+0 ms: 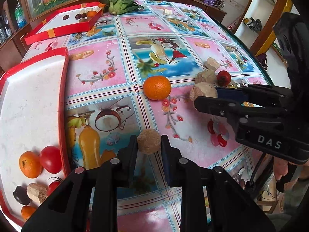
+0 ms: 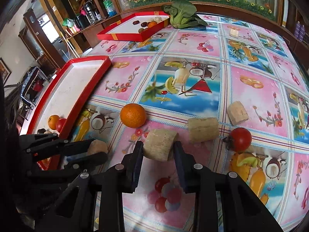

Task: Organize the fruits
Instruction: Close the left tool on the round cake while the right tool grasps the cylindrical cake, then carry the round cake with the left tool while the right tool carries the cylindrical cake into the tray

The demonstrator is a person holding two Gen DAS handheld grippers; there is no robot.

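Left gripper (image 1: 149,145): jaws closed on a small tan chunk (image 1: 148,142), round-ended, possibly peeled sugarcane or a similar fibrous stalk; identity uncertain. The chunk appears lifted clear of the tablecloth (image 1: 108,65), though the wrist view does not settle that. In the right wrist view the same gripper sits at 8 o'clock, beside the near red tray (image 1: 63,89). Judgement: it is held that way for carrying to the tray, which lies at 9 o'clock in the left view.

Right gripper (image 2: 158,148): jaws bracket a larger pale cut piece (image 2: 160,147) lying on the cloth at frame centre. Both pads appear to touch its flanks; I read this as gripped, not yet lifted. The jaws straddle the short axis, likely because that is the narrower span.

Loose on the table, right view: an orange (image 2: 133,115) at 10 o'clock of the gripped piece, a second cut piece (image 2: 202,129) at 2 o'clock, a third (image 2: 237,112) farther at 2 o'clock, and a red tomato-like fruit (image 2: 240,139) at 3 o'clock.

The near tray already holds an orange, red fruits, a dark plum-like fruit and a cut chunk at its near end. A second red tray (image 2: 119,36) at 11 o'clock holds dark fruit and an orange; its contents are too small to sort. A bok choy (image 2: 181,15) lies at 12 o'clock.

Hidden or unclear: the near tray's lower corner is cut off by the frame and the gripper body; the underside of both held pieces; what rule divides the two trays.
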